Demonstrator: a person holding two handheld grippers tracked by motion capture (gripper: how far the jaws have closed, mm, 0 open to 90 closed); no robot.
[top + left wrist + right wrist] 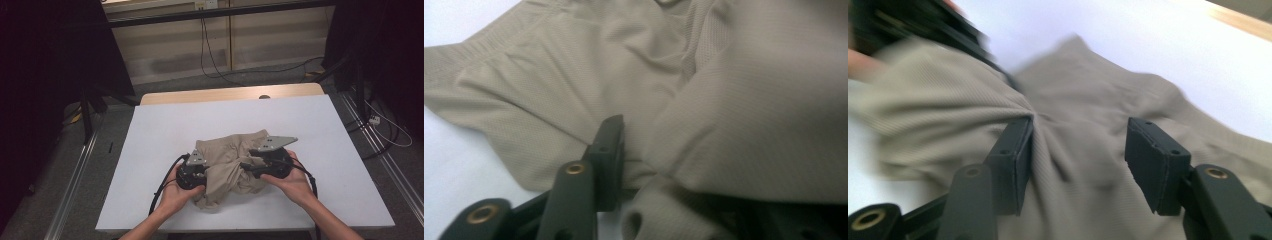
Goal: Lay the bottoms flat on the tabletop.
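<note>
1. Tan cloth point(231, 165), soft and ribbed like a pair of shorts, lies bunched in a heap on the white desk point(165, 130), right between the two grippers.
2. The left gripper point(200, 172) sits at the left side of the heap. In the left gripper view one black finger point(608, 150) pokes up against the cloth, and a fold of cloth hangs over where the other finger would be. I cannot tell if these fingers pinch the cloth or just touch it.
3. The right gripper point(250, 169) sits at the right side of the heap. In the right gripper view its fingers point(1015, 160) stand apart, about half wide. The cloth lies between them and under them. One finger touches a bunched fold, but the two do not squeeze anything.
4. I think the job is to fold or tidy the cloth. It looks only partly done. The cloth is pulled together in the middle but it is still lumpy and wrinkled. It is not flat and not a neat square yet.
5. What is left, I think: get a good hold of an edge, spread the cloth out, and fold it over.
6. The desk has a white top with a wooden edge point(230, 93) at the far side.
7. Past the fingers, the room has a grey floor, cables point(210, 60) lying on it, pale wall panels and dark curtains at both sides.
</note>
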